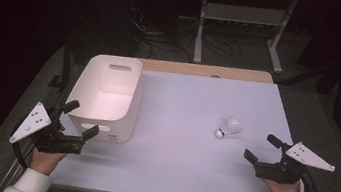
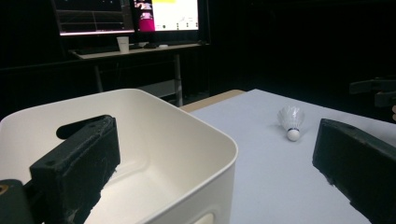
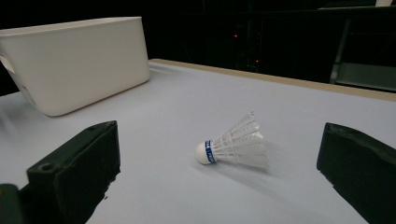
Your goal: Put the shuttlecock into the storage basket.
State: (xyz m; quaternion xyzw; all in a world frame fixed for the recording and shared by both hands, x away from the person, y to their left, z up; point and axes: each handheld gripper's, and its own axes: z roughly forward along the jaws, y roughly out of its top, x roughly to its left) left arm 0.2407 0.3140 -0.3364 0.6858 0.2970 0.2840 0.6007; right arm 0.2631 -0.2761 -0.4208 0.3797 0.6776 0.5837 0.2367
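A white feather shuttlecock (image 1: pixel 228 127) with a blue band lies on its side on the right half of the white table (image 1: pixel 175 157). An empty white plastic bin (image 1: pixel 122 119) stands at the left. My left gripper (image 1: pixel 82 119) is open at the bin's near corner, its jaws straddling that corner (image 2: pixel 224 144). My right gripper (image 1: pixel 260 147) is open just right of and nearer than the shuttlecock, holding nothing. In the right gripper view the shuttlecock (image 3: pixel 233 144) lies ahead between the wide-set jaws, cork end pointing left, and the bin (image 3: pixel 79 60) is at the far left.
The table's wooden far edge (image 1: pixel 207 71) shows beyond the white surface. Behind it are a white-legged frame (image 1: pixel 243 15) and floor cables (image 1: pixel 167 35). A desk with monitors (image 2: pixel 126 18) and a paper cup (image 2: pixel 123 44) stands in the dark background.
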